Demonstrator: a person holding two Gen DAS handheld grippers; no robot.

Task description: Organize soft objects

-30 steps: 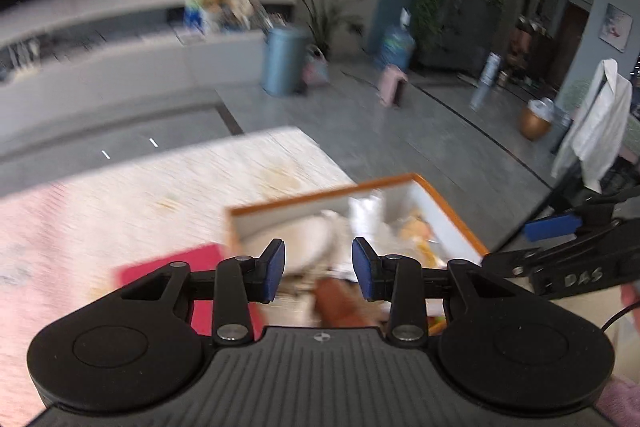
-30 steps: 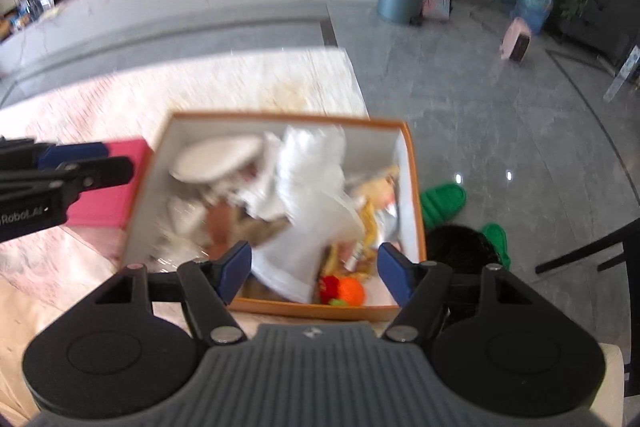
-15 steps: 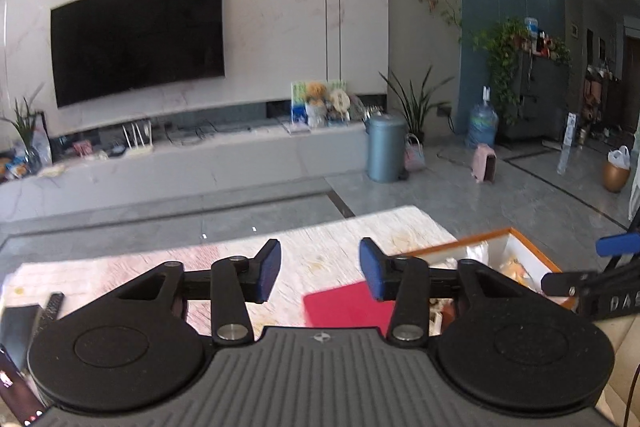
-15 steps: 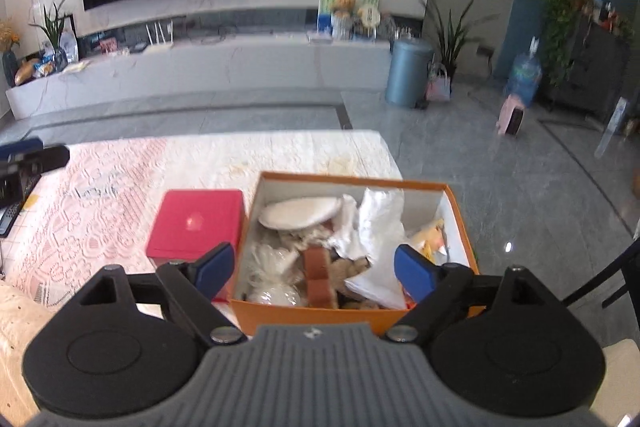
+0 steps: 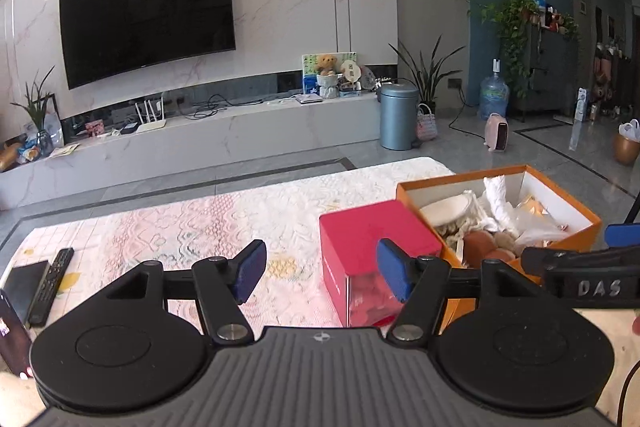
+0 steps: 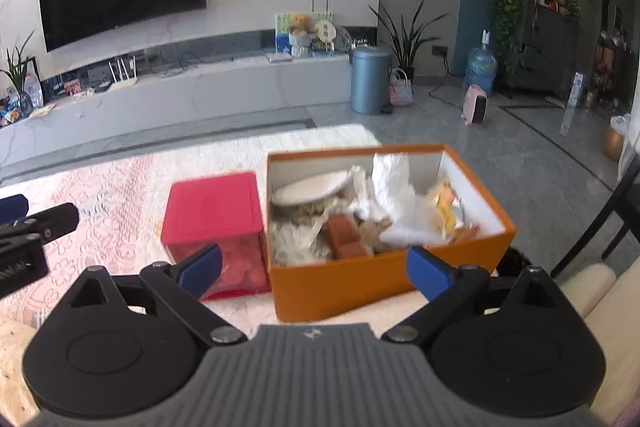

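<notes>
An orange box [image 6: 384,277] with a white inside stands on the lace-covered table. It holds several soft things: white crumpled bags [image 6: 394,183], a brown block [image 6: 346,235], a pale flat round piece [image 6: 310,189]. A red box [image 6: 214,207] stands against its left side. Both also show in the left wrist view, the orange box [image 5: 576,215] and the red box [image 5: 368,227]. My right gripper [image 6: 314,271] is open and empty, just before the orange box. My left gripper [image 5: 322,273] is open and empty, left of the red box.
A remote [image 5: 50,285] and a phone [image 5: 20,291] lie at the table's left end. The lace tablecloth [image 5: 180,227] covers the table. Behind it are a TV bench [image 5: 200,135], a blue bin [image 5: 398,117] and grey floor. A cream cushion [image 6: 600,299] is at my right.
Both grippers have pulled back and tilted up from over the orange box, so the room now shows. The left gripper has moved left and opened wider. The right gripper stays open.
</notes>
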